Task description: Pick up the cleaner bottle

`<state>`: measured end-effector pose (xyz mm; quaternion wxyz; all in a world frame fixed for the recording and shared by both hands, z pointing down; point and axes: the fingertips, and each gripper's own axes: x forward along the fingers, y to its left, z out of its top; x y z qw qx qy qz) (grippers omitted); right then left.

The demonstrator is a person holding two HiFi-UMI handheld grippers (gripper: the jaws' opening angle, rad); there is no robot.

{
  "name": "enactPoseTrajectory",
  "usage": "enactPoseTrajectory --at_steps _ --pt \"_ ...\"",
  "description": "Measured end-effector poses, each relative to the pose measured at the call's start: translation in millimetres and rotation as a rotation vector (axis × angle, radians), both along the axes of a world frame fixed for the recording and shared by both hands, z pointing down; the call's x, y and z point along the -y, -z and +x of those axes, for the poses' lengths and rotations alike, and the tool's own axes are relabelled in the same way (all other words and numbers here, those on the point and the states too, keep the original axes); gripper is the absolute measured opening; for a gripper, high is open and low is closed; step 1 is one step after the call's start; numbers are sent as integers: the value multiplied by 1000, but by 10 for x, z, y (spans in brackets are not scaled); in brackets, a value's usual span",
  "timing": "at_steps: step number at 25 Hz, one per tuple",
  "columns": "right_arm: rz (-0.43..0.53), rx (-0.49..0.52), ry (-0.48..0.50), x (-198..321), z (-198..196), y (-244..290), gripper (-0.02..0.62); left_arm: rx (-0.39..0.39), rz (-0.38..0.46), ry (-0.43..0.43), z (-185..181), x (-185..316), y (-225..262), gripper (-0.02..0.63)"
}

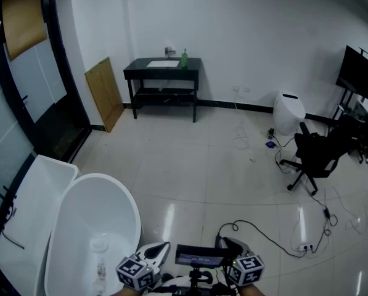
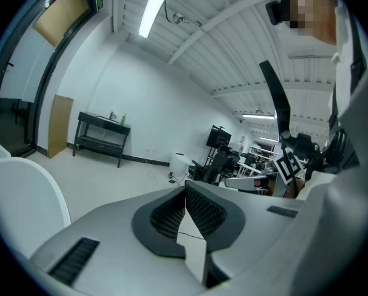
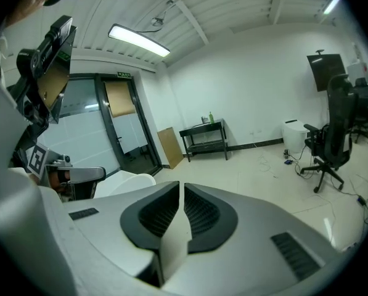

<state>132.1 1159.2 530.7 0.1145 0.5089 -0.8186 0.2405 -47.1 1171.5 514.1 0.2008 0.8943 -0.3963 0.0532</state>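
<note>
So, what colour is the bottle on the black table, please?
Green; the bottle shows best in the head view.

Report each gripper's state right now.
Left gripper: closed, holding nothing.
Right gripper: closed, holding nothing.

Glossy tiled floor [image 1: 190,165], glossy white tub [image 1: 88,211], matt black table [image 1: 193,65].

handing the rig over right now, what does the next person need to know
Left gripper: fingers shut, empty.
Right gripper: fingers shut, empty.
Green bottle, apparently the cleaner, stands on the black table at the far wall, beside the basin. Both grippers sit low by the white tub, far from it.
Done: nothing yet.
Left: cross the room, open one gripper, grasp the bottle, lift.
</note>
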Motion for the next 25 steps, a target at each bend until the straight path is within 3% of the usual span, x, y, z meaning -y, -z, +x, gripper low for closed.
enactPoseTrajectory --at_steps 5,7,12,19,25 --pt "83 -57 -4 219 103 359 15 -38 88 119 -416 228 319 1" --pt "99 -53 -15 295 134 439 56 -73 113 155 -602 300 445 1" --pt "118 -32 -28 431 1 618 100 -152 191 151 -924 422 773 5" --pt "136 -27 -11 539 -297 754 133 -87 266 137 -1240 550 970 57" --pt "179 -37 -15 657 -598 901 133 -29 300 103 -1405 651 1025 57"
